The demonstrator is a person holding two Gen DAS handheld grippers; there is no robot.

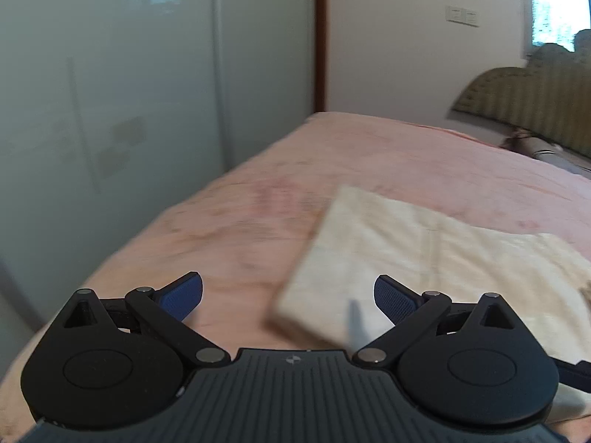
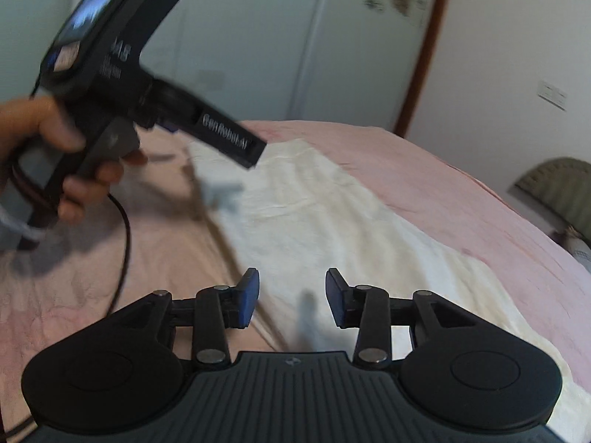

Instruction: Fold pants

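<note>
On the left, the left gripper (image 1: pixel 288 295) hangs above the pink bedspread (image 1: pixel 229 221) with its blue pads spread wide and nothing between them; the right wrist view shows a hand (image 2: pixel 55 155) carrying it over the near-left corner of the cloth. The cream pants (image 2: pixel 314 221) lie flat on the bed as a long strip running away from the cameras, apparently already doubled lengthwise. To the right, the right gripper (image 2: pixel 291 297) hovers over the near end of the pants, jaws partly parted and empty. Both tools seem free of the fabric, so the next fold probably needs both near corners pinched together at matching spots, lifted evenly and laid squarely on the far end, avoiding the bedspread beneath
</note>
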